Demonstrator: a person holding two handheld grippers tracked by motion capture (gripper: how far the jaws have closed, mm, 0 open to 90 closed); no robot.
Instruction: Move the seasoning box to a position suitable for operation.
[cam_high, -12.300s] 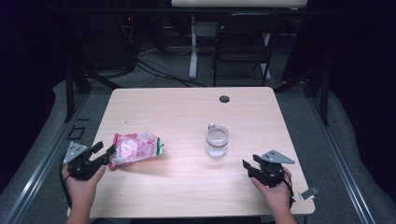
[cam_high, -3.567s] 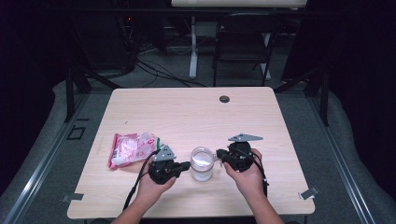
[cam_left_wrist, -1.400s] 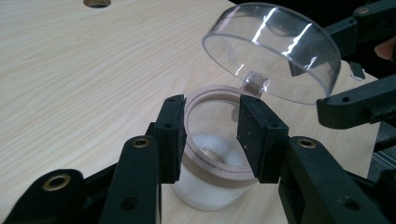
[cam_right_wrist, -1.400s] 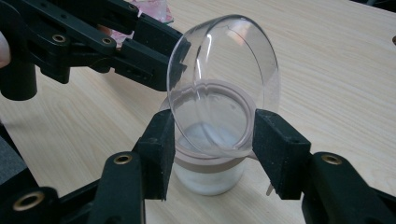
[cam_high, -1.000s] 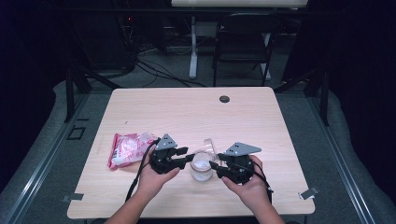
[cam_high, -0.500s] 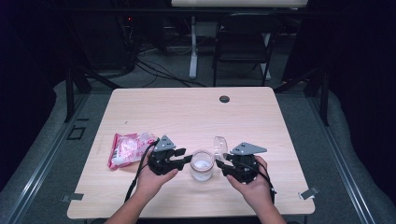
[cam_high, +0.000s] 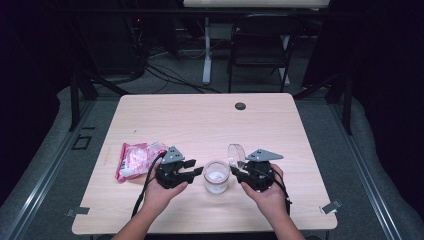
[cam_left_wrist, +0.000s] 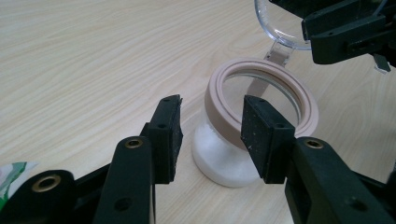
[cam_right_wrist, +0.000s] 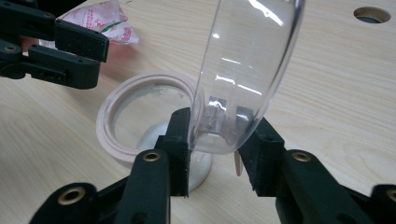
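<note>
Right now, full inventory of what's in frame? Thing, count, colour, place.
jar: 1, clear glass with a pinkish seal ring, white powder inside, near table edge between the grippers
lid: 1, clear, hinged open, standing up at the jar's right
pouch: 1, pink and white, table left, beside the left gripper
table: 1, light wood, round cable hole near far edge
chair: 1, dark, on the floor beyond the table
left gripper: 1, black, jaws astride the jar; contact unclear
right gripper: 1, black, jaws have just been closing, around the lid's lower rim
hands: 2, bottom of high view, one per gripper
</note>
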